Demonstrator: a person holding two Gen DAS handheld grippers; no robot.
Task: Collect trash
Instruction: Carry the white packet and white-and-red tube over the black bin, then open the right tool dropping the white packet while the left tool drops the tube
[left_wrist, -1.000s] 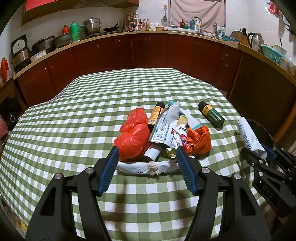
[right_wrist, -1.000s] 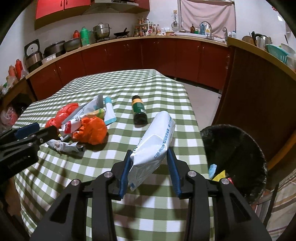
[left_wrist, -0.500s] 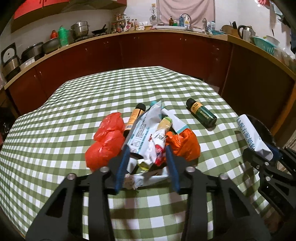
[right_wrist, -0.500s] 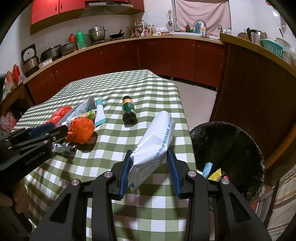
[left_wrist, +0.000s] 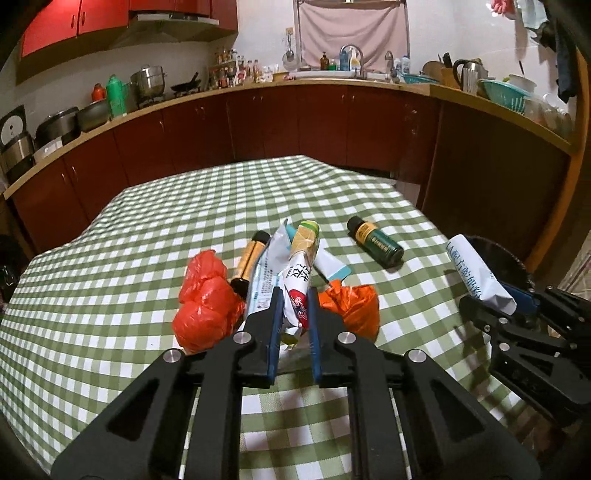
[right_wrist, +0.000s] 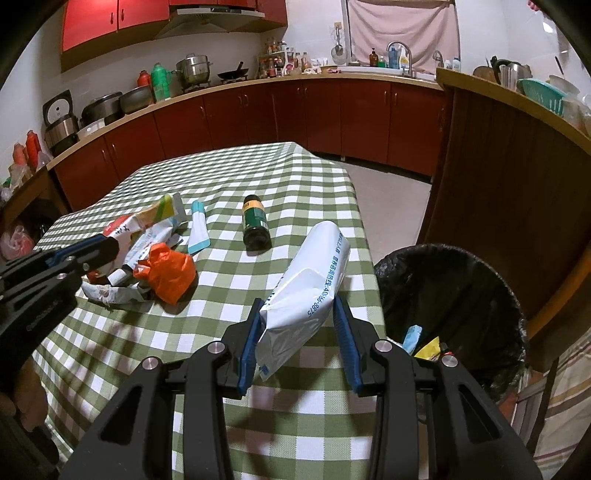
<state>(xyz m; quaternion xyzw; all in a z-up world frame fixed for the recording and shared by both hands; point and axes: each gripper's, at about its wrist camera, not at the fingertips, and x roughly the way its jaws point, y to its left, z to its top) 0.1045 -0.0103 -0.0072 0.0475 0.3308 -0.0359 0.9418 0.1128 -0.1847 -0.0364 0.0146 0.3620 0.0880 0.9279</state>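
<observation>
Snack wrapper (left_wrist: 300, 291) pinched by left fingers (left_wrist: 275, 314), white pouch (right_wrist: 310, 280) clamped in right fingers (right_wrist: 251, 332)

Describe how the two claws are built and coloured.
Both are alike: the left claw and right claw have matte black angular plastic bodies with triangular cut-outs, round silver pivot bolts and two straight fingers faced with ribbed blue pads. No cables or sleeves show.

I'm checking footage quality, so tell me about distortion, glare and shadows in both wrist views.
Left wrist view: strong fisheye bend, the countertop curves, corners go black, picture sharp, soft shadow under the left claw. Right wrist view: same bend and dark corners, the white pouch looks bright but readable, diffuse shadows on the checked tablecloth.
</observation>
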